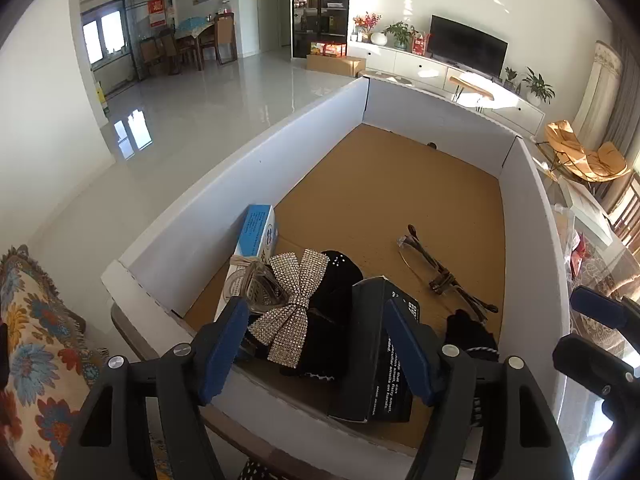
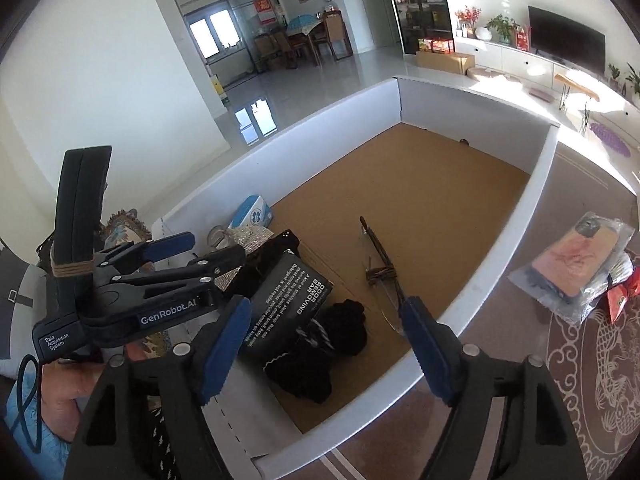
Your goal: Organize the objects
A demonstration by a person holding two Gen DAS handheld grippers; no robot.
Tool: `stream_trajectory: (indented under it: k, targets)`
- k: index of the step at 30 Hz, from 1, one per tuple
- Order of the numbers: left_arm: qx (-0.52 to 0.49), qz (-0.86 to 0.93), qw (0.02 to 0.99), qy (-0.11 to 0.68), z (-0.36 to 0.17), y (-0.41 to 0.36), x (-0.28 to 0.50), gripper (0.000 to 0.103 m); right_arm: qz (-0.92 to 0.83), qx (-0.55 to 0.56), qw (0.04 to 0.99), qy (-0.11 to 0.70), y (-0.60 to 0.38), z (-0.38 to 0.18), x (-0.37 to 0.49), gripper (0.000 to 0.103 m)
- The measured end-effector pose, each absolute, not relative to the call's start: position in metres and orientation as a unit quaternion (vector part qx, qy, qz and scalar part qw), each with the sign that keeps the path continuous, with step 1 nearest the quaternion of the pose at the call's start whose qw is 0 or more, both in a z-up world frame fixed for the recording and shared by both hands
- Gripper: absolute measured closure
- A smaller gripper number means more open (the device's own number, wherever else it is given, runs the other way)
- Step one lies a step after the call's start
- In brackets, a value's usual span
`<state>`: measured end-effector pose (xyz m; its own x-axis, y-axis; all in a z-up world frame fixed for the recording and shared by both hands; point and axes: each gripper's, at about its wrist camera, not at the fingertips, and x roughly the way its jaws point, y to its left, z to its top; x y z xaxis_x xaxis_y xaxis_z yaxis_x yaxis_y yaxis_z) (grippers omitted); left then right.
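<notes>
Both tongs are wide apart and hold nothing: the left gripper [image 1: 316,348] and the right gripper [image 2: 326,350] hang above the near end of the white box [image 1: 248,160]. The black carton [image 1: 376,352], the sparkly bow [image 1: 292,304] and the glasses [image 1: 444,276] lie inside. This looks like a pause between picks; next, I think, one gripper needs to reach for the wrapped packet [image 2: 580,264] on the table outside

The white cardboard box [image 1: 256,168] has smooth matt walls and a rough brown corrugated floor. At its 7 o'clock corner, a glittering rhinestone bow [image 1: 292,304] lies on black knitted cloth [image 1: 332,320], beside a matt black carton [image 2: 288,300]. Glossy floor tiles [image 1: 200,104] reflect windows.
</notes>
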<state>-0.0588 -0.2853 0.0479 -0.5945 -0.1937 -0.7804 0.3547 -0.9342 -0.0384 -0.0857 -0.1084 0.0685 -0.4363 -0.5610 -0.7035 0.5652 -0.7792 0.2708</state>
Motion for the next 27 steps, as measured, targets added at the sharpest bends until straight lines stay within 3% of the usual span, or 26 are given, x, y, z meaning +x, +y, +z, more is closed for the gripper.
stream_trajectory:
  k: [3,8,10,11,13,18,27]
  targets:
    - [0.399,-0.901,0.133,0.103,0.053,-0.266,-0.041,0.029,-0.886,0.376,0.273,0.001,-0.049,0.061,-0.067,0.001]
    - [0.37,-0.924,0.013,0.094,0.079,-0.185,-0.018,0.029,-0.906,0.398,0.134,0.053,0.064,0.015,-0.052,0.0]
    - [0.367,-0.926,-0.048,0.07,0.088,-0.135,-0.015,0.02,-0.899,0.425,0.084,0.063,0.106,-0.009,-0.049,0.0]
    - [0.367,-0.926,-0.076,0.052,0.088,-0.11,-0.014,0.005,-0.897,0.432,0.067,0.06,0.127,-0.017,-0.045,0.0]
    - [0.372,-0.921,-0.117,0.005,0.082,-0.062,-0.014,0.0,-0.895,0.443,0.038,0.045,0.16,-0.029,-0.038,0.0]
    - [0.434,-0.888,-0.114,-0.1,0.024,0.023,-0.044,0.0,-0.894,0.448,0.003,-0.018,0.202,-0.04,-0.023,0.0]
    - [0.478,-0.873,-0.079,-0.053,-0.035,0.02,-0.085,0.0,-0.889,0.458,-0.007,0.004,0.19,-0.044,-0.026,0.0]
